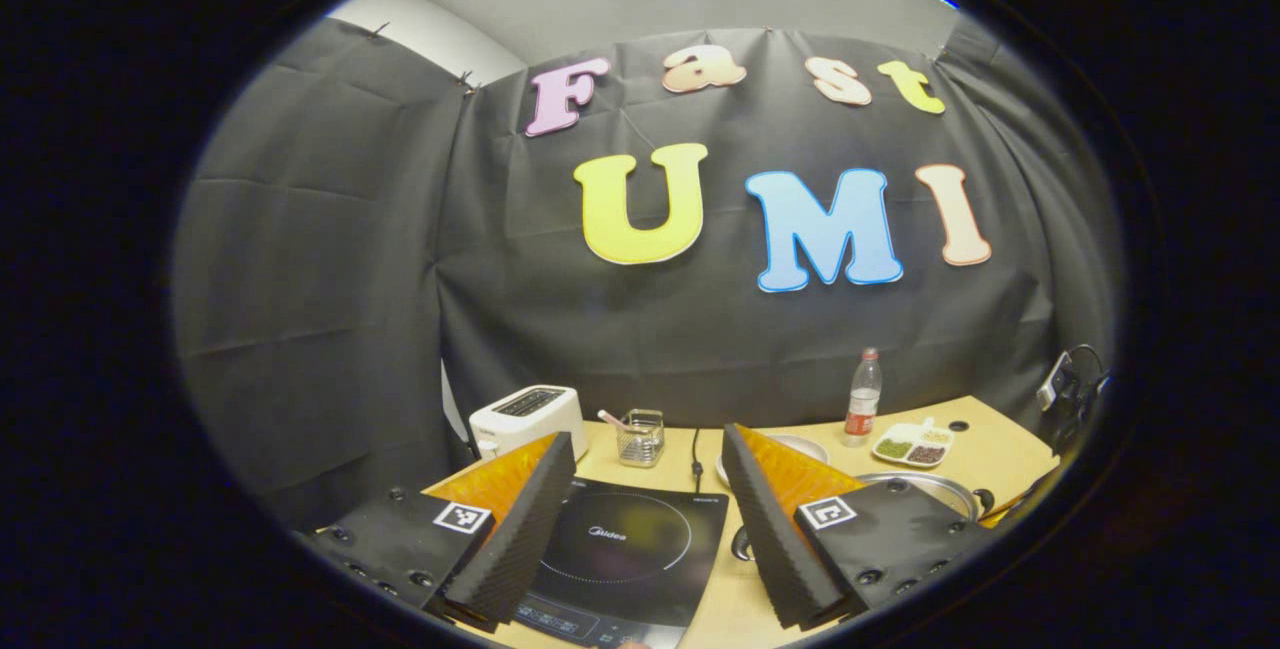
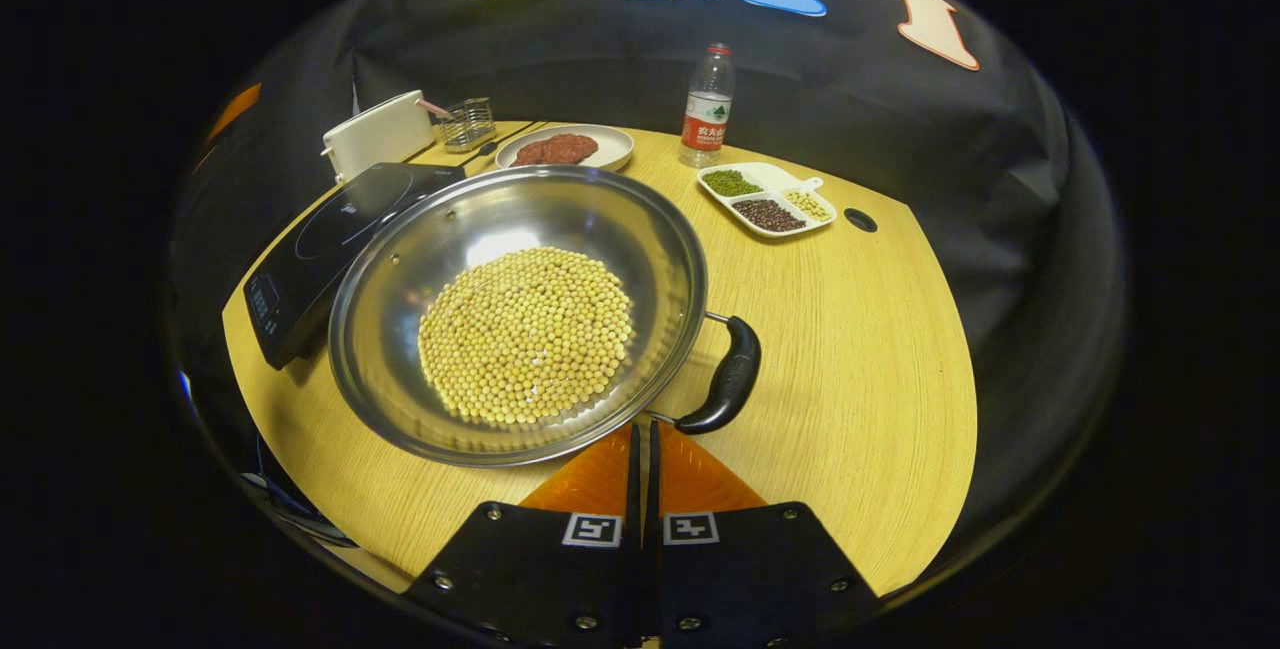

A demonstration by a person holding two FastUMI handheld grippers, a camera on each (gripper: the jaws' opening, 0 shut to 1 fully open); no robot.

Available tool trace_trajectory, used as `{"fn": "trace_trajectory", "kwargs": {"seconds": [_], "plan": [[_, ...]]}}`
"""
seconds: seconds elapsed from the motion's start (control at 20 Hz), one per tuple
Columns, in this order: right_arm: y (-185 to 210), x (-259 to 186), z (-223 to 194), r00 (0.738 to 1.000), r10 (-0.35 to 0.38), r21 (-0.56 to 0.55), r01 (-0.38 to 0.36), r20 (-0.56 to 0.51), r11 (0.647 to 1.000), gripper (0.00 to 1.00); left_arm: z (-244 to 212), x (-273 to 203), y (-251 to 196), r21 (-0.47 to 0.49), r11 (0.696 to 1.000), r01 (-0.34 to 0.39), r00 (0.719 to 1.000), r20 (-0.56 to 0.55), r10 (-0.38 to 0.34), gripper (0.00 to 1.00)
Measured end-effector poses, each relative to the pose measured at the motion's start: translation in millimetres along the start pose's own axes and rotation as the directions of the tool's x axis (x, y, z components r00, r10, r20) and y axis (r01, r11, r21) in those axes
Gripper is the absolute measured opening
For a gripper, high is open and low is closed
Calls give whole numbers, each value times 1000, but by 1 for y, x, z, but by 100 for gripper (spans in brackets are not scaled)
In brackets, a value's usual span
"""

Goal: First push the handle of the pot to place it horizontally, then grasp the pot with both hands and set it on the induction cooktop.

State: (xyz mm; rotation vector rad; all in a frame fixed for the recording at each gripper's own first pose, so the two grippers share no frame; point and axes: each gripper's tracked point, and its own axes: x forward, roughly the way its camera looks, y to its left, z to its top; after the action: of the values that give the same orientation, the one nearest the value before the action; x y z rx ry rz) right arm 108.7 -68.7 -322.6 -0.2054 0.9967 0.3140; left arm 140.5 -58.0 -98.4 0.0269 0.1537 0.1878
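**Pot beside the cooktop, handle not yet pushed level**

Nearest in the right gripper view, the right gripper [image 2: 642, 449] has its fingers clenched together on nothing, tips just short of the pot [image 2: 520, 314]. The pot, full of yellow beans [image 2: 527, 334], sits on the counter [image 2: 850, 349] touching the right edge of the induction cooktop [image 2: 330, 239]. Its black handle [image 2: 728, 376] points away from the cooktop.

A hard or off-centre shove on the handle could, I judge, slide the whole pot or spill beans.

Behind the pot stand a plate [image 2: 565, 147], a divided dish [image 2: 768, 197] and a bottle [image 2: 707, 107].

The left gripper view adds what the other lacks: the left gripper [image 1: 648, 519], fingers spread wide and empty, hovering over the cooktop's ring.
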Motion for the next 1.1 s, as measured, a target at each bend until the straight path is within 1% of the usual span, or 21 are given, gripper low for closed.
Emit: {"fn": "trace_trajectory", "kwargs": {"seconds": [0.3,0.4,0.45,0.5,0.55,0.6,0.65,0.7,0.75,0.85,0.9,1.1], "plan": [[-9,1,13,999,-19,28,18,39,999,1,-10,8,-7,7,1000,2,1000,-15,-2,93],[-18,-4,24,993,-62,26,59,102,998,1,-14,9,-10,0,1000,13,1000,-23,-13,93],[-16,-9,29,989,-63,37,59,135,998,1,-16,12,-11,-9,1000,22,999,-26,-22,94],[-17,-13,35,984,-70,54,62,163,997,5,-18,12,-13,-16,999,31,999,-29,-31,99],[-19,-17,41,979,-75,74,62,192,995,11,-22,15,-15,-19,999,37,999,-34,-38,96],[-19,-21,49,972,-76,94,56,223,994,33,-24,19,-16,-20,999,44,998,-39,-45,93],[-18,-24,56,964,-71,115,43,255,992,66,-29,21,-19,-23,998,56,997,-47,-57,93],[-20,-30,65,953,-84,142,44,291,989,100,-31,24,-24,-31,997,76,995,-55,-77,96],[-24,-30,70,945,-98,159,49,313,986,96,-36,28,-29,-37,995,94,993,-65,-96,93],[-27,-32,78,931,-121,186,59,343,981,96,-47,35,-38,-42,992,123,988,-87,-126,93],[-28,-32,80,929,-130,194,64,348,979,96,-51,38,-44,-45,989,141,984,-101,-145,96],[-30,-30,84,926,-144,208,74,348,975,96,-80,50,-67,-57,978,200,965,-163,-207,93]]}}
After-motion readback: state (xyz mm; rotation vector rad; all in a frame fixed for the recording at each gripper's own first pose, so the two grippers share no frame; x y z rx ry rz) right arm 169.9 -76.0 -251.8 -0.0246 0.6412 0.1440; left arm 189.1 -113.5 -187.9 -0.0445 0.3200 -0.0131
